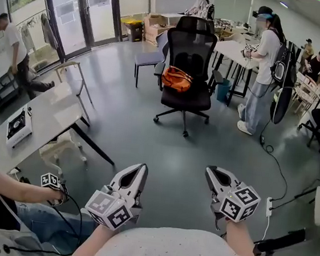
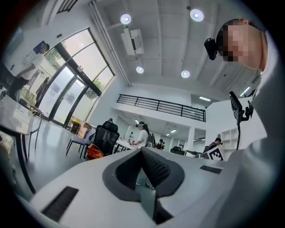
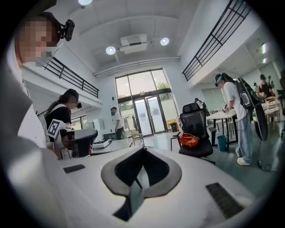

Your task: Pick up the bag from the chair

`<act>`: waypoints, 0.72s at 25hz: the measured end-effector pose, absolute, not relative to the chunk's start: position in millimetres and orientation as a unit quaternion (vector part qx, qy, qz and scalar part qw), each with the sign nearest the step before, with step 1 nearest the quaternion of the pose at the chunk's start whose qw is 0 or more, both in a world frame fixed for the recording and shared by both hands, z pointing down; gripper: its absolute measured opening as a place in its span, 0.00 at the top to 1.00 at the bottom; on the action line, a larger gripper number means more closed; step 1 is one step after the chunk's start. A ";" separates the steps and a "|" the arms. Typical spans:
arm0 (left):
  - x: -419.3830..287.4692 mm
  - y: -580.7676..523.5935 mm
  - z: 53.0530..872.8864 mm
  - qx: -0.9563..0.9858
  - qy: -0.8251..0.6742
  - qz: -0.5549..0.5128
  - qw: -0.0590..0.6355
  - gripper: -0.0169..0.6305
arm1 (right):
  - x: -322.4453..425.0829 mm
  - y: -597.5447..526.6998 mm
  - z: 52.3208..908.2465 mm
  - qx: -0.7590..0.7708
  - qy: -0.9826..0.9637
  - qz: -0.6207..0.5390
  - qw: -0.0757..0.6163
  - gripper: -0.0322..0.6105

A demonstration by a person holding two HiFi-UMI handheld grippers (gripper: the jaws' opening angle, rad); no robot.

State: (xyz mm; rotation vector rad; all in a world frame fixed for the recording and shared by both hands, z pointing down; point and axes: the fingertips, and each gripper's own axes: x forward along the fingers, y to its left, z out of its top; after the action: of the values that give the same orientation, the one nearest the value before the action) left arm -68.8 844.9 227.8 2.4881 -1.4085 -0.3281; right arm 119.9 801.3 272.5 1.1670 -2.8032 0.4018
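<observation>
An orange bag lies on the seat of a black office chair across the grey floor, far ahead of me. My left gripper and right gripper are held low near my body, both pointing toward the chair, jaws shut and empty. The left gripper view has the bag small at left of the shut left gripper. From the right gripper view the bag sits on the chair, to the right of the shut right gripper.
A white table stands at my left, with a seated person's hand holding another gripper. A standing person is by a table right of the chair. A grey seat stands behind it. A cable runs over the floor at right.
</observation>
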 end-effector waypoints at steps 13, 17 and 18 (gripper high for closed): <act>-77.5 779.3 258.2 0.843 -0.502 -0.089 0.174 0.97 | 106.4 732.9 323.6 0.366 -0.912 0.160 0.097 0.95; -78.3 728.2 257.9 0.848 -0.493 -0.082 0.177 0.97 | 110.5 690.0 322.0 0.375 -0.907 0.170 0.092 0.95; -80.5 712.7 257.7 0.848 -0.492 -0.083 0.180 0.97 | 109.3 676.2 320.0 0.377 -0.906 0.169 0.091 0.95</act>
State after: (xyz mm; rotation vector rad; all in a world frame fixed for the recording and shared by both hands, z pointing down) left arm -80.5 712.7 257.7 2.3955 -1.3918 -0.2355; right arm 109.3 676.2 320.0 1.1204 -2.6923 0.5016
